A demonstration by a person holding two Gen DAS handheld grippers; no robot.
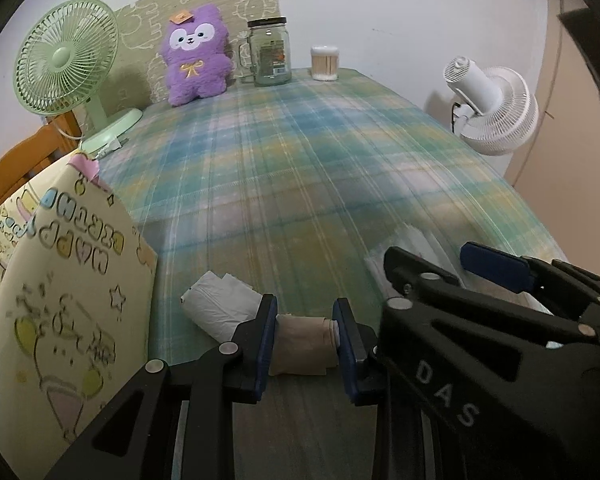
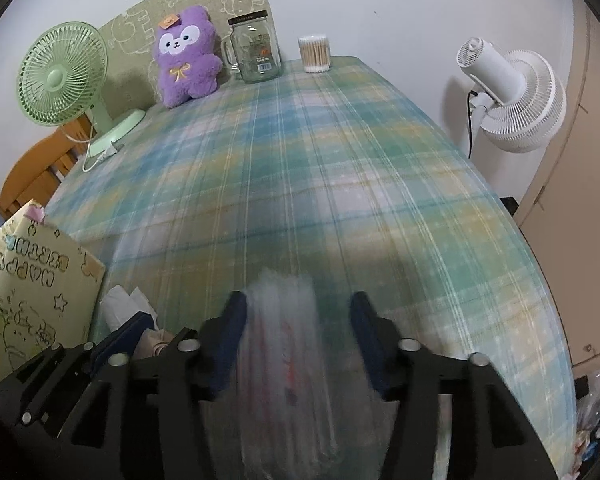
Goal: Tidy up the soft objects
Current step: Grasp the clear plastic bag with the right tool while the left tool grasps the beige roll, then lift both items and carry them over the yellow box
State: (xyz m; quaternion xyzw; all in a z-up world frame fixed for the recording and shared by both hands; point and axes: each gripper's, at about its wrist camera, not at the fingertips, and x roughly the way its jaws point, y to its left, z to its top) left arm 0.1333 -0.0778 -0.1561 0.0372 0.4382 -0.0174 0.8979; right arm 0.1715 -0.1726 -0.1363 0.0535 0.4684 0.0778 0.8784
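Jaws of the left gripper (image 1: 305, 334) clamp a beige roll (image 1: 302, 344) at lower centre for tidying, while the right gripper (image 2: 298, 332) stands apart, releasing a clear packet (image 2: 284, 344).

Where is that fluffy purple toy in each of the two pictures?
Left wrist view: the purple plush toy sits upper left of centre, at the table's far end.
Right wrist view: the same toy is again upper left, against the patterned board.
Shared landmark: the glass jar stands just right of it in both.

Both wrist cameras look steeply down along their fingers, close over the plaid tablecloth (image 1: 300, 152), sharing the purple plush (image 2: 188, 58) at the far wall.
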